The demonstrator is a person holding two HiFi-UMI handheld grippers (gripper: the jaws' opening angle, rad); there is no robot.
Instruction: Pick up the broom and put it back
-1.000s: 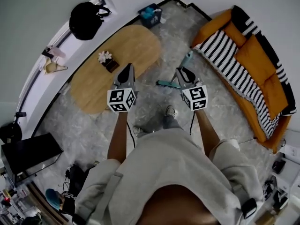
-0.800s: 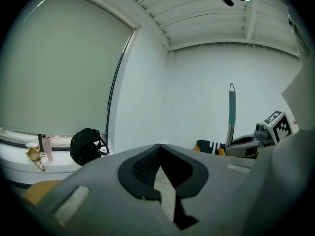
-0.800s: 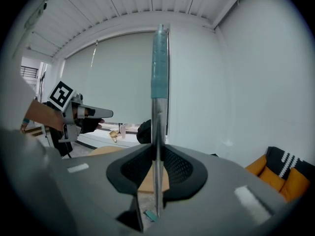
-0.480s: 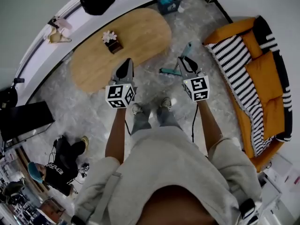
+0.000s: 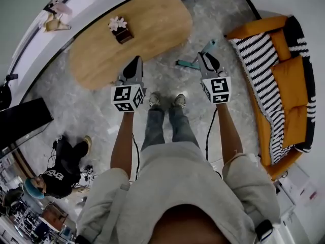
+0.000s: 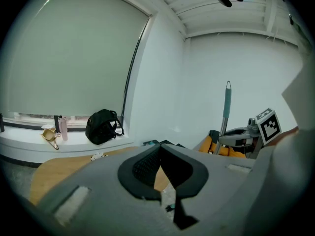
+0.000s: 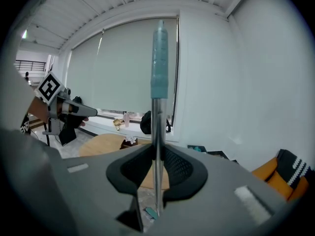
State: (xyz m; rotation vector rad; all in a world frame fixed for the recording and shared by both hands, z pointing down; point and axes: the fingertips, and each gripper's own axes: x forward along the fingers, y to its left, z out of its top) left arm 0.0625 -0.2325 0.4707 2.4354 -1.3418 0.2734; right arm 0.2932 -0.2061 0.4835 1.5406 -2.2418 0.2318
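The broom has a silver pole (image 7: 157, 127) with a teal grip (image 7: 160, 58) at its top end and a small teal head (image 5: 186, 64) down at the floor. It stands upright between the jaws of my right gripper (image 7: 157, 156), which is shut on the pole. In the head view the right gripper (image 5: 207, 61) is right of my feet, and the teal grip (image 5: 208, 47) sticks out beyond it. My left gripper (image 5: 133, 66) hangs level with it on the left, shut and empty. The left gripper view shows its pads (image 6: 147, 165) meeting at the tips, with the broom pole (image 6: 226, 109) off to the right.
An oval wooden table (image 5: 152, 29) with a small flower box (image 5: 120, 29) lies ahead. An orange sofa (image 5: 292, 80) with a striped blanket (image 5: 259, 70) lines the right side. A person (image 5: 63, 172) sits on the floor at lower left beside a black cabinet (image 5: 20, 123). A black backpack (image 6: 102, 127) rests on the window ledge.
Both grippers have sunk and shifted a little, and the head view has swung so the table sits higher in the picture. The broom has stayed in the right gripper throughout.
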